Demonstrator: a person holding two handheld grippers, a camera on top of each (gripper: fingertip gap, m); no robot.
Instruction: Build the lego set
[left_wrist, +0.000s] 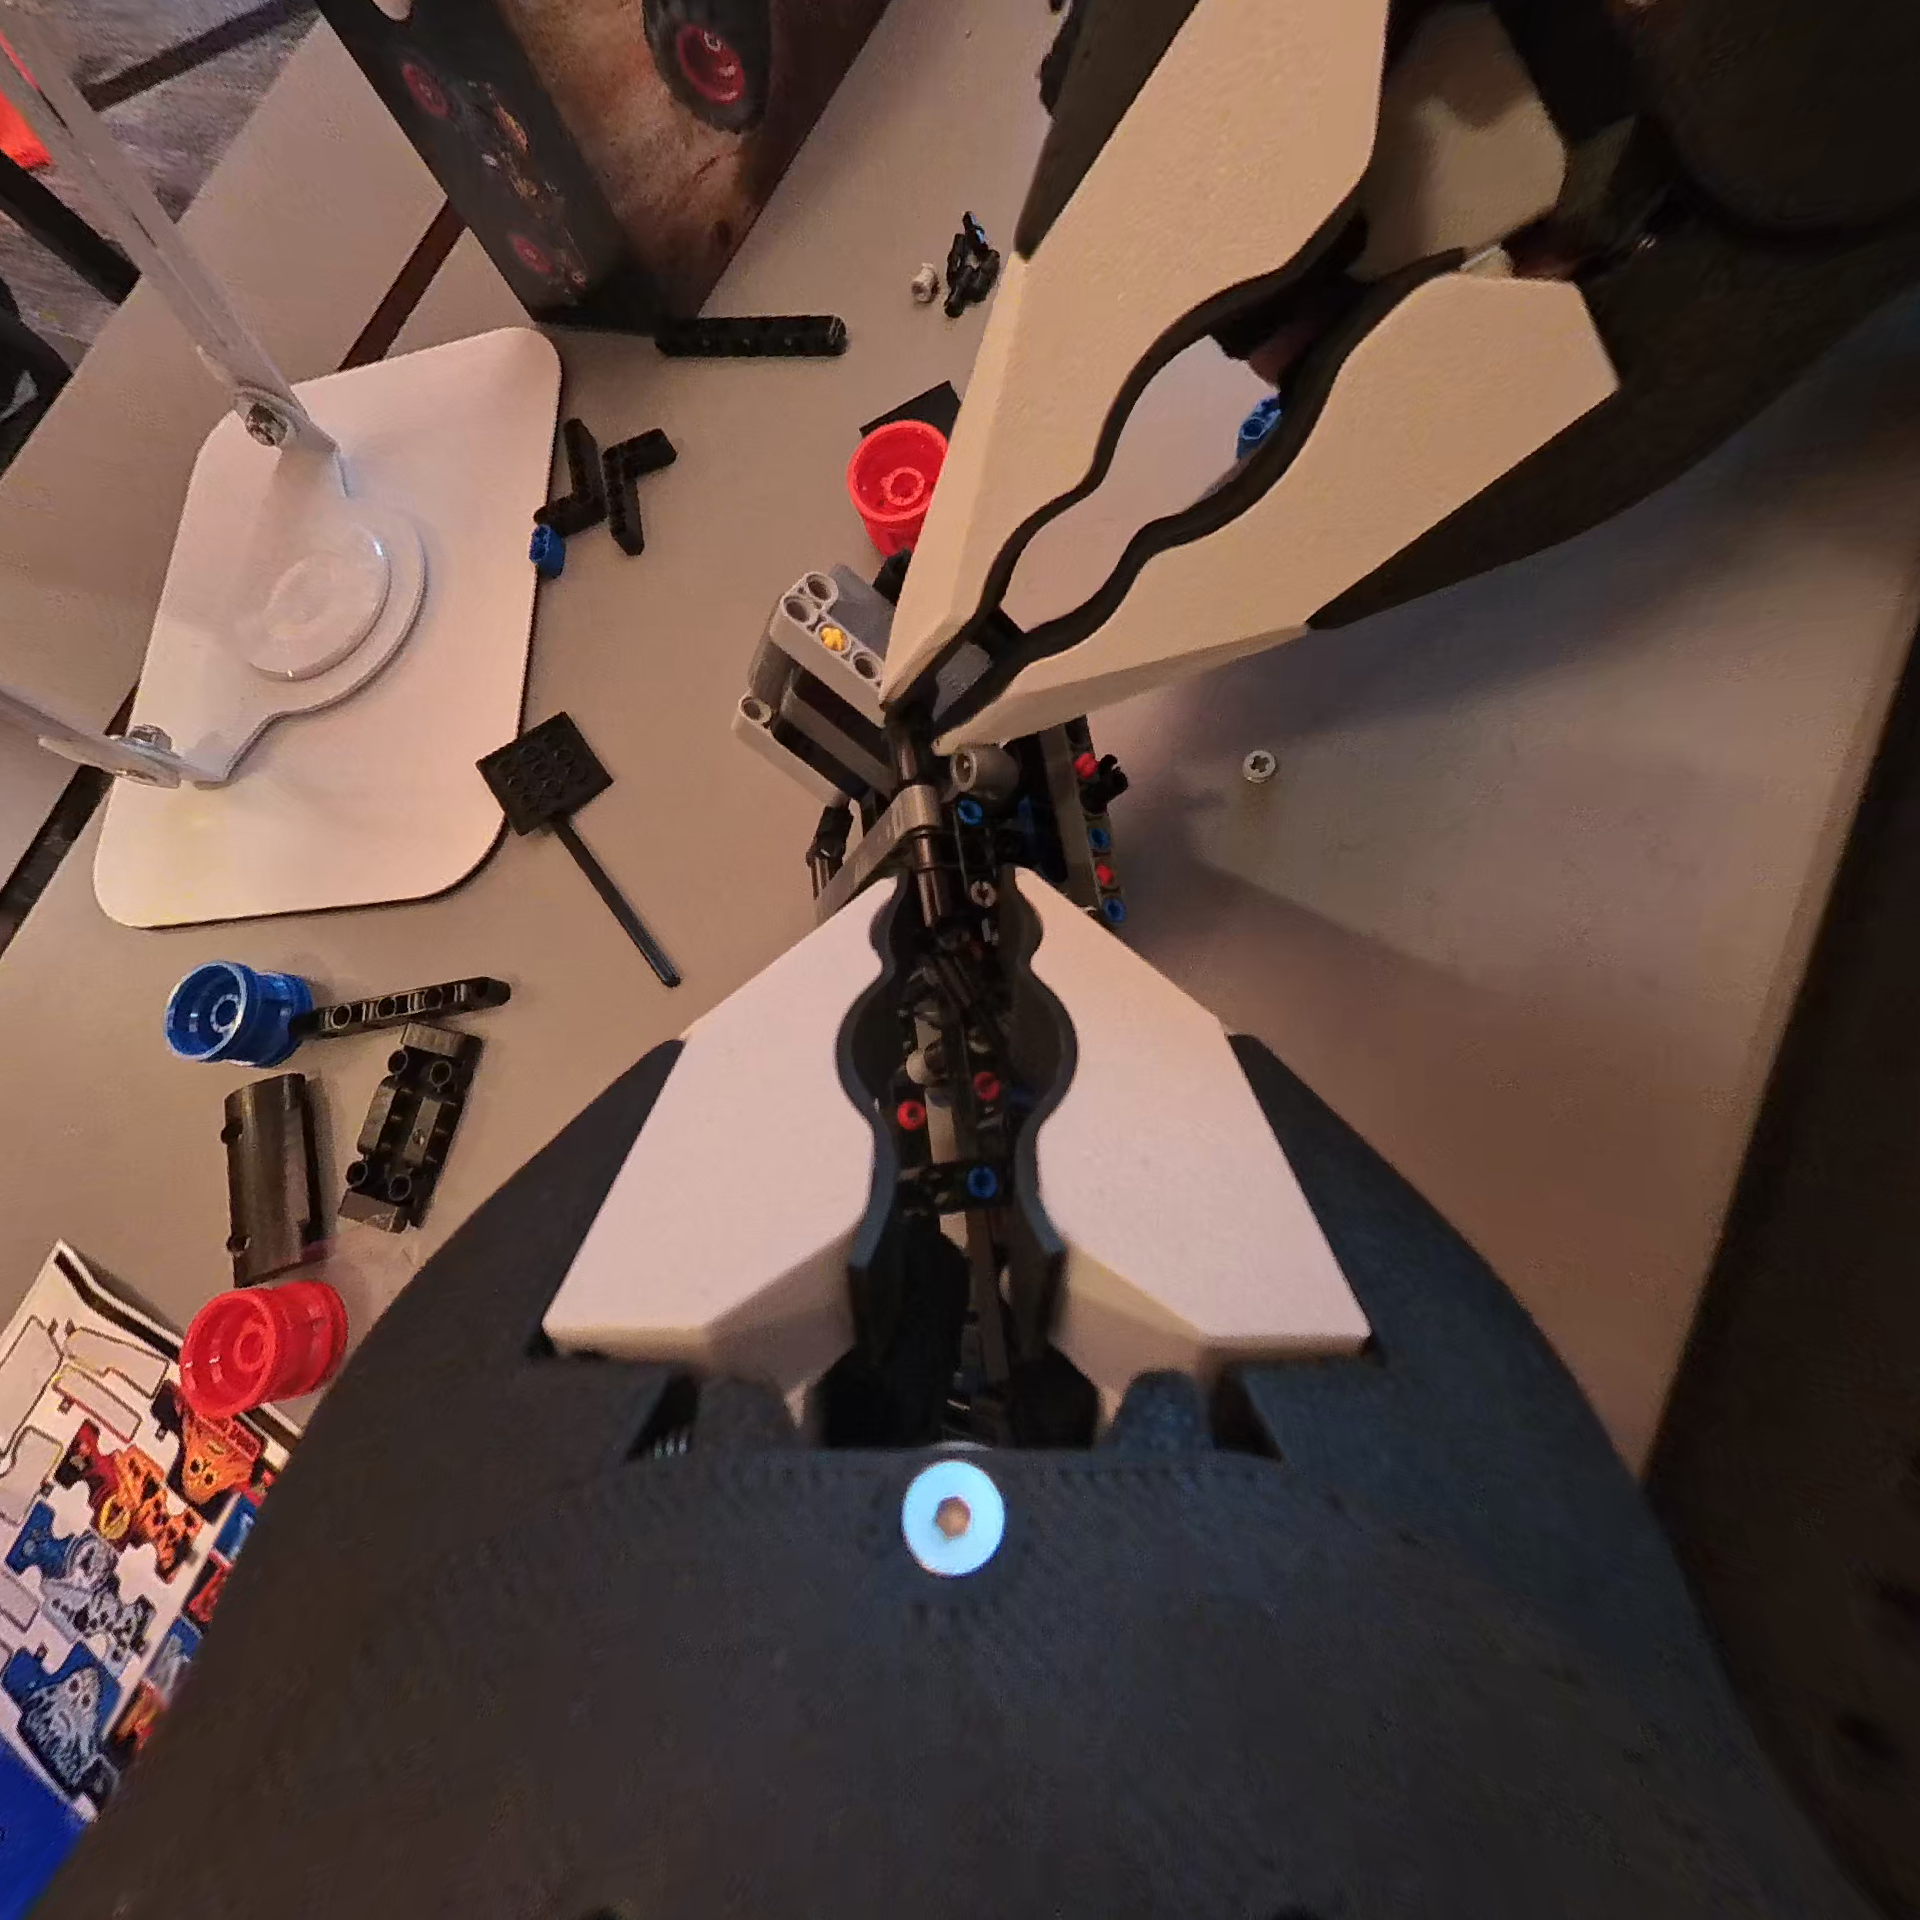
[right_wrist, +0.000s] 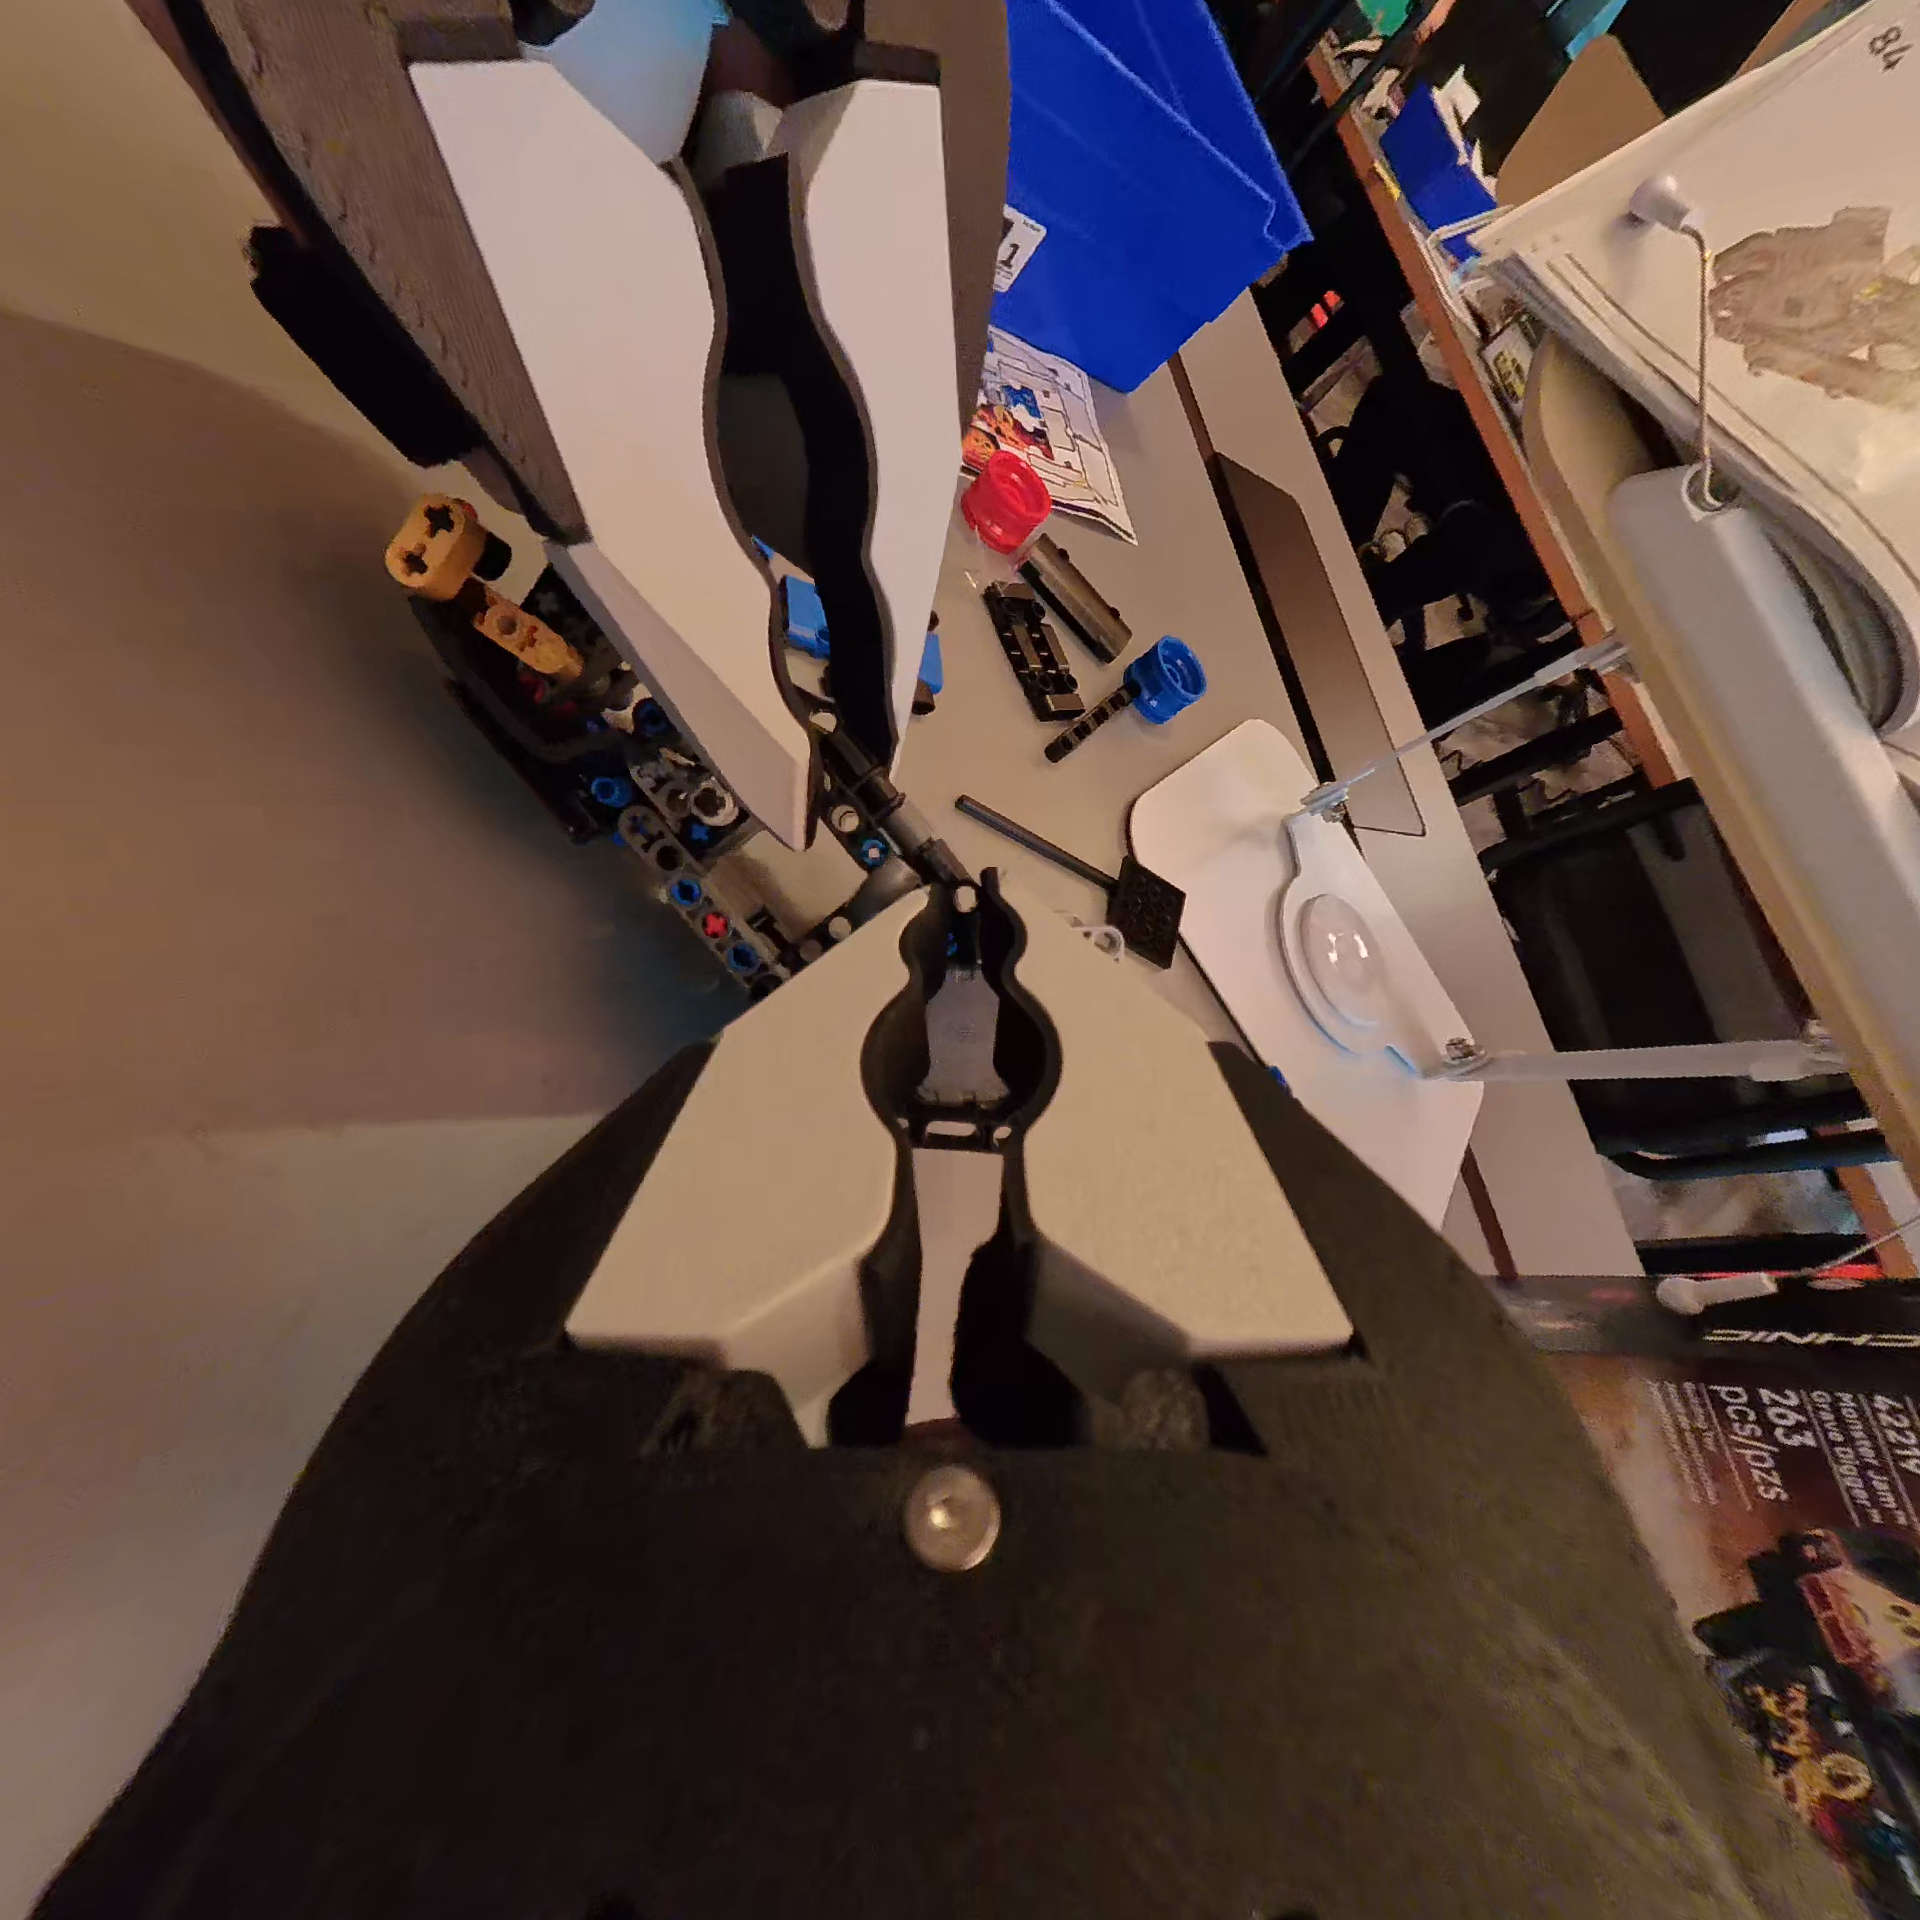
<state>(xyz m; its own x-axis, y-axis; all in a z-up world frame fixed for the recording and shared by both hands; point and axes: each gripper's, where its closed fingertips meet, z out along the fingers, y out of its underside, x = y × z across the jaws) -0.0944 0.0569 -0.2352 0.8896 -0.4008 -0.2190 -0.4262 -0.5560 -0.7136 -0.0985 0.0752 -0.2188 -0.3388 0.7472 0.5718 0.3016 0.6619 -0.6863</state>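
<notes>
Grey tabletop (left_wrist: 1455, 935) carried loose parts around the chassis (left_wrist: 966, 831). Left gripper (left_wrist: 954, 883) had its fingers clamped on the chassis, seemingly steadying it, while right gripper (right_wrist: 961, 894), fingers nearly closed, pinched a dark axle (right_wrist: 920, 836) at its end, probably seating it.

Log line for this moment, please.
left gripper: shut on black-grey lego chassis assembly | right gripper: shut on same assembly's grey end | phase: joining
</notes>
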